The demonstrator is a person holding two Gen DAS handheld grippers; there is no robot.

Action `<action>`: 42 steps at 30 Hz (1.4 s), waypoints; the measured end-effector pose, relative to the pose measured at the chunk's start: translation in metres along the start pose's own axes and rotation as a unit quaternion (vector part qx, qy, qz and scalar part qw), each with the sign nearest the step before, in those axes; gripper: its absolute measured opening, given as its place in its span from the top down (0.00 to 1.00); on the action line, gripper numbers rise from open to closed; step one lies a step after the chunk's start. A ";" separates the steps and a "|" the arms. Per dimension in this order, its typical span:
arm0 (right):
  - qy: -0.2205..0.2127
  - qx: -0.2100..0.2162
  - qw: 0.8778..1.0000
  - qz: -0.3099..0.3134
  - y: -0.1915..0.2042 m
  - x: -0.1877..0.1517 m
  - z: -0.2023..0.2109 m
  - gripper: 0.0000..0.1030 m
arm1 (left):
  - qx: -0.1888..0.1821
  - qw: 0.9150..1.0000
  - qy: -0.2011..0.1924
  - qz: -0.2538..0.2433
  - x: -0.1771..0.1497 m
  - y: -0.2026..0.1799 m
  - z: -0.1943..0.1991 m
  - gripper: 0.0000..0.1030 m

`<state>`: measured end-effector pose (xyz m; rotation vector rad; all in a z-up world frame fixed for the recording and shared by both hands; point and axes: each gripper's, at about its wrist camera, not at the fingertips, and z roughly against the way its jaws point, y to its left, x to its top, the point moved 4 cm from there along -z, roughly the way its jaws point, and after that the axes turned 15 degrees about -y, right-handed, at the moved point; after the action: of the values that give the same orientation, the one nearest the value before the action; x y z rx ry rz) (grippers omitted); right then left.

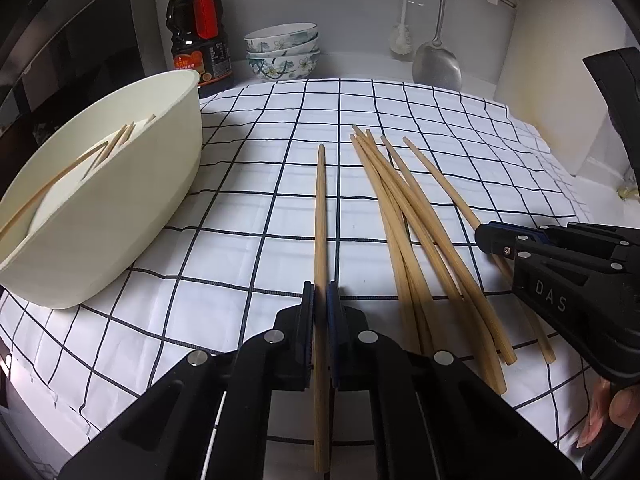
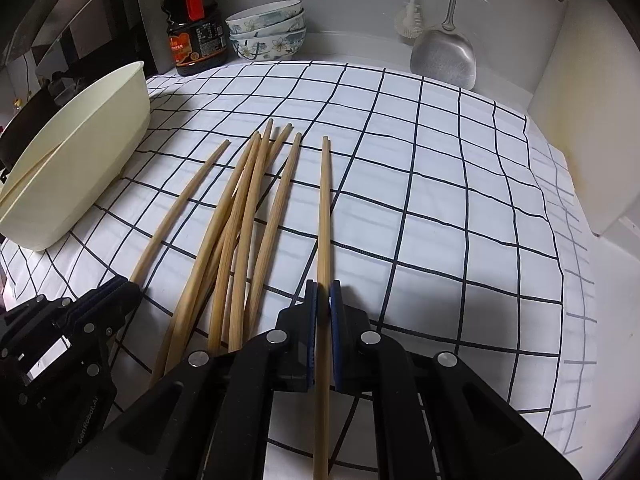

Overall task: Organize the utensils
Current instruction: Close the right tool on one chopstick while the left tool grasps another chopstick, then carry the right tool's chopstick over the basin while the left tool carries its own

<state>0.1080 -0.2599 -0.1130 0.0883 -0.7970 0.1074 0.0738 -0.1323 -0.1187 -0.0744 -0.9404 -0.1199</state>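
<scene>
A checked cloth (image 1: 400, 120) covers the bench, with a cream tub (image 1: 120, 216) at its left edge holding a few chopsticks (image 1: 116, 142); how many is hard to tell. A loose pile of chopsticks (image 1: 408, 216) lies mid-cloth. The left tool (image 1: 320, 300) is clamped on a single chopstick (image 1: 320, 216) lying left of the pile. The right tool (image 2: 323, 300) pinches another chopstick (image 2: 325, 208) at the pile's right side.
</scene>
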 end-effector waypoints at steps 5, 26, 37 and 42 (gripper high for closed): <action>-0.015 0.008 1.000 -0.020 -0.005 0.006 0.008 0.94 | -0.020 1.000 0.001 0.019 0.002 0.007 0.007 0.93; -0.108 0.073 0.989 -0.071 0.054 0.066 0.052 0.94 | -0.052 0.992 -0.091 0.072 0.073 0.088 0.069 0.93; -0.120 0.146 0.980 -0.059 0.159 0.119 0.028 0.94 | 0.016 0.988 -0.112 0.109 0.086 0.206 0.072 0.93; -0.099 0.165 0.981 -0.036 0.205 0.128 0.009 0.94 | 0.034 0.986 -0.101 0.125 0.083 0.246 0.060 0.93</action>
<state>0.1639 -0.0495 -0.0065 0.4461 -0.9689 0.1640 0.1072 0.1130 -0.0194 -0.1436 -1.1284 0.1543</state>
